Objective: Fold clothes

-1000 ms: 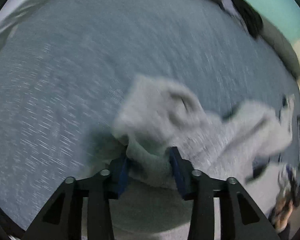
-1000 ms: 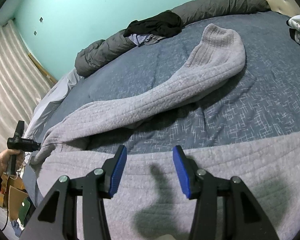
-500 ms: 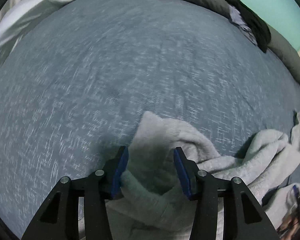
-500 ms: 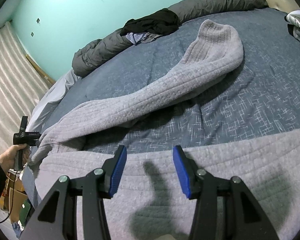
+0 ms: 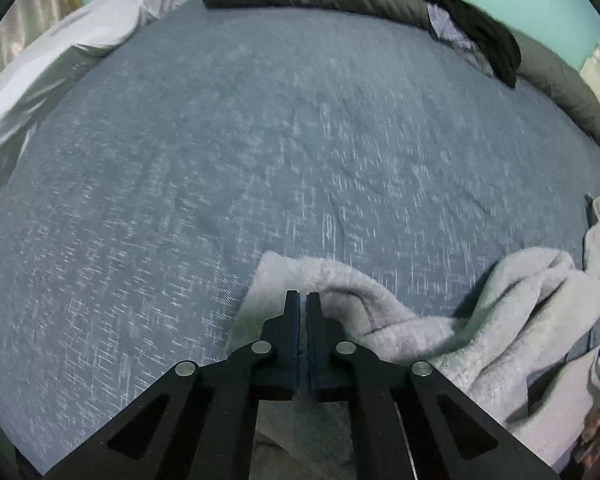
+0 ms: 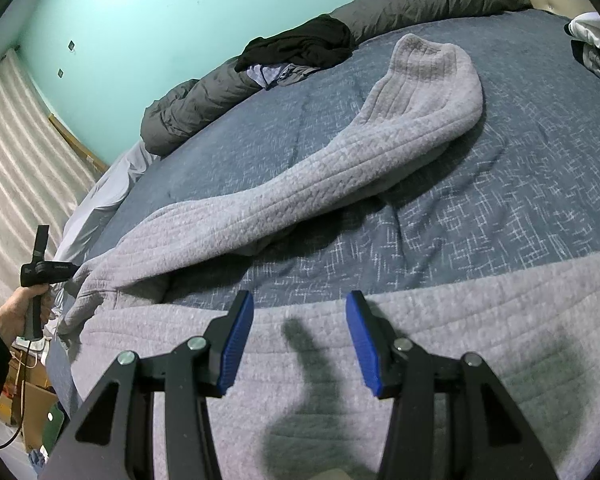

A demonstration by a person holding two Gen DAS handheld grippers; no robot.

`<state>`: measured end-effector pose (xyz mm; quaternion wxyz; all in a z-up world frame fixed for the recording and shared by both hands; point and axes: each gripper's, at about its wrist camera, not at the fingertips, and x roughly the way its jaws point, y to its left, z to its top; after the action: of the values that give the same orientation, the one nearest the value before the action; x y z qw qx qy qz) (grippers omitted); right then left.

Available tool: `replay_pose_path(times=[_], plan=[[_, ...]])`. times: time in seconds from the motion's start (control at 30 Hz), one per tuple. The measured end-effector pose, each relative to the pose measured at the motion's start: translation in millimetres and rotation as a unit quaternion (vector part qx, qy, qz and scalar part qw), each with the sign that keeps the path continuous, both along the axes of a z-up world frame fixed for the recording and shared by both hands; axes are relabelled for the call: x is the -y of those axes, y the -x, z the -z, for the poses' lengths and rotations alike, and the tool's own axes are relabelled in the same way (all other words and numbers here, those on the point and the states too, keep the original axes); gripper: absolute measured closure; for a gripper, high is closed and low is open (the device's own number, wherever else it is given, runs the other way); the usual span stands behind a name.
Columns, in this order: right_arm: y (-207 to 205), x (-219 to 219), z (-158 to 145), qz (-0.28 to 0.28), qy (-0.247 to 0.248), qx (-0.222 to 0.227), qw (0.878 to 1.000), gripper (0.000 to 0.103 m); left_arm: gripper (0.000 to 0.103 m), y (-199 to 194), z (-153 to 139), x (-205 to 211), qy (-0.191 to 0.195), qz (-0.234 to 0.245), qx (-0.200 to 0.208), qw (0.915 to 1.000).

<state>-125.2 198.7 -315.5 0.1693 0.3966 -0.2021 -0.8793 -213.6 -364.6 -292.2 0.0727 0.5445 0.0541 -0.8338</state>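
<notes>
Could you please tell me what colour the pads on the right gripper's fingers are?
Bright blue pads, clearest in the right wrist view.

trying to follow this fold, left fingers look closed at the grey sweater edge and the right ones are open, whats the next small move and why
Probably lift the left gripper a little and carry that edge toward the sweater's body. Its fingers appear shut on the grey sweater, which lies bunched on the blue bedspread. The right gripper hangs open over the body, holding nothing, while one sleeve lies stretched out across the bed.
</notes>
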Motion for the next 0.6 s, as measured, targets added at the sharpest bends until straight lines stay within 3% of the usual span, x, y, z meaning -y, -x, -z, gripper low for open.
replay_pose_path(times=[0.03, 0.07, 0.2, 0.27, 0.33, 0.47, 0.6], plan=[[0, 0, 0, 0.000, 0.000, 0.000, 1.000, 0.054, 0.058, 2, 3, -2, 0.008, 0.002, 0.003, 1.0000], [0, 0, 0, 0.000, 0.000, 0.000, 1.000, 0.054, 0.051, 4, 6, -4, 0.015, 0.003, 0.005, 0.9999], [0, 0, 0, -0.001, 0.000, 0.000, 1.000, 0.054, 0.049, 11, 25, -9, 0.012, 0.009, 0.011, 0.9998], [0, 0, 1, -0.001, 0.000, 0.001, 1.000, 0.054, 0.054, 14, 30, -12, 0.026, 0.015, 0.016, 0.9994], [1, 0, 2, 0.000, 0.001, 0.003, 1.000, 0.054, 0.083, 18, 34, -15, 0.041, 0.021, 0.021, 0.9987], [1, -2, 3, 0.002, 0.005, 0.005, 1.000, 0.054, 0.090, 18, 29, -15, 0.045, 0.017, 0.014, 0.9988], [2, -1, 3, 0.001, 0.005, 0.006, 1.000, 0.054, 0.092, 10, -3, -3, 0.036, -0.002, -0.026, 0.9990]])
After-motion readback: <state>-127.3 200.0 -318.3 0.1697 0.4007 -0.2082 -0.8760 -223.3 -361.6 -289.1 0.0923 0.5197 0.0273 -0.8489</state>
